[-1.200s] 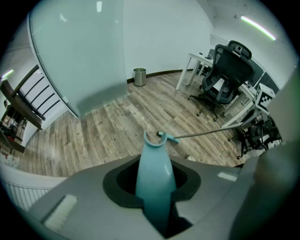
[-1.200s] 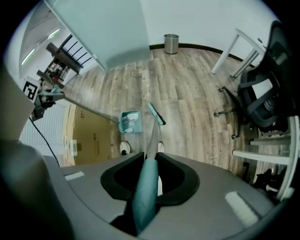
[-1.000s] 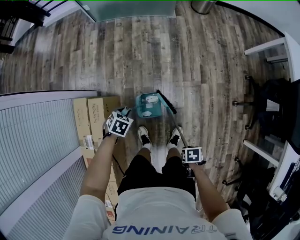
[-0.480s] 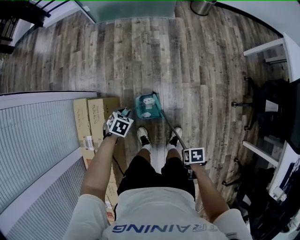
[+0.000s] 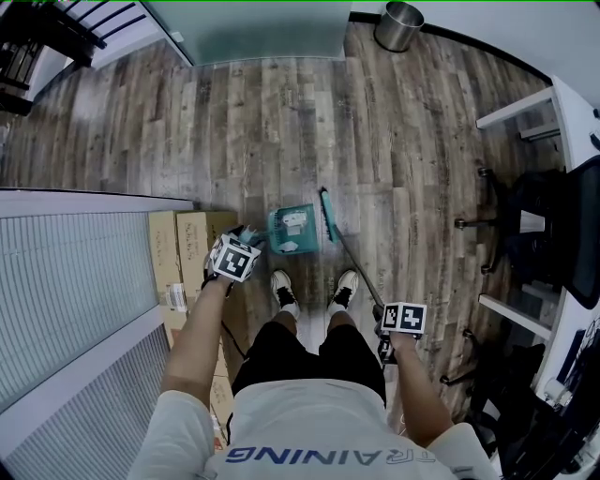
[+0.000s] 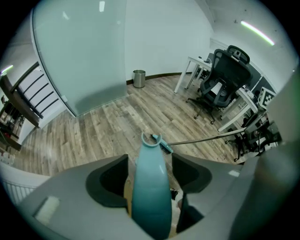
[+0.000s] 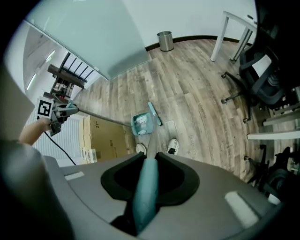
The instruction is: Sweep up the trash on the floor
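Observation:
A teal dustpan (image 5: 292, 230) with white trash in it stands on the wood floor in front of the person's shoes. Its long handle (image 6: 150, 187) rises between the jaws of my left gripper (image 5: 234, 261). Those jaws have just been opening, and a gap shows on each side of the handle. The broom head (image 5: 326, 214) rests along the dustpan's right edge. The broom's teal handle (image 7: 146, 187) runs back into my right gripper (image 5: 405, 319), which is shut on it. From the right gripper view the dustpan (image 7: 142, 123) and the left gripper (image 7: 55, 112) show below.
Cardboard boxes (image 5: 187, 248) lie flat to the left of the dustpan, beside a white slatted wall (image 5: 75, 281). A metal bin (image 5: 398, 25) stands at the far wall. An office chair (image 5: 544, 216) and white desks (image 5: 525, 108) fill the right side.
My right gripper has shifted to the right with the broom. The broom head swung in over the dustpan and now lies at its right edge. The left hand has held still.

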Action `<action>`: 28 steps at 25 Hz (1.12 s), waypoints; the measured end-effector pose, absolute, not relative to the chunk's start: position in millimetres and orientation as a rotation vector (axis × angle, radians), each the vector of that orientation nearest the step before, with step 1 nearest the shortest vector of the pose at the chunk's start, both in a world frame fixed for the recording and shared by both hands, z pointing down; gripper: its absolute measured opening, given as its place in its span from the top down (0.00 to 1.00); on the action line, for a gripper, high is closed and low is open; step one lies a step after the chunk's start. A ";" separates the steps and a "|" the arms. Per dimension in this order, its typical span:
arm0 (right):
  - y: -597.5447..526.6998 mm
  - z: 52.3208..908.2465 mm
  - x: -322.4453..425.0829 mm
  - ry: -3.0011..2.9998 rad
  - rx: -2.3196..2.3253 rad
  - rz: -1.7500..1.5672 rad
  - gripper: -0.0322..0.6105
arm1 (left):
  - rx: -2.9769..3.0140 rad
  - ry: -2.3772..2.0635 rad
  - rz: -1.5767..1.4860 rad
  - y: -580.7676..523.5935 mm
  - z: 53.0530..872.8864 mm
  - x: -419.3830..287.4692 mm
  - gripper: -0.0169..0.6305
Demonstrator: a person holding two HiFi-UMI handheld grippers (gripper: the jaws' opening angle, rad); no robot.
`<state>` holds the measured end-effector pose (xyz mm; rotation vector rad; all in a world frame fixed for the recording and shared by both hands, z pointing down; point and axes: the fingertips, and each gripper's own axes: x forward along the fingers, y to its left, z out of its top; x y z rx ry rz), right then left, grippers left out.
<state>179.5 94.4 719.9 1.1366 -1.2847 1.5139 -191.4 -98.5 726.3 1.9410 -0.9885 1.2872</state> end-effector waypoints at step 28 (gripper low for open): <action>-52.7 559.3 187.9 -1.666 1.459 1.439 0.78 | 2.270 -1.753 0.102 -129.3 326.6 -152.4 0.97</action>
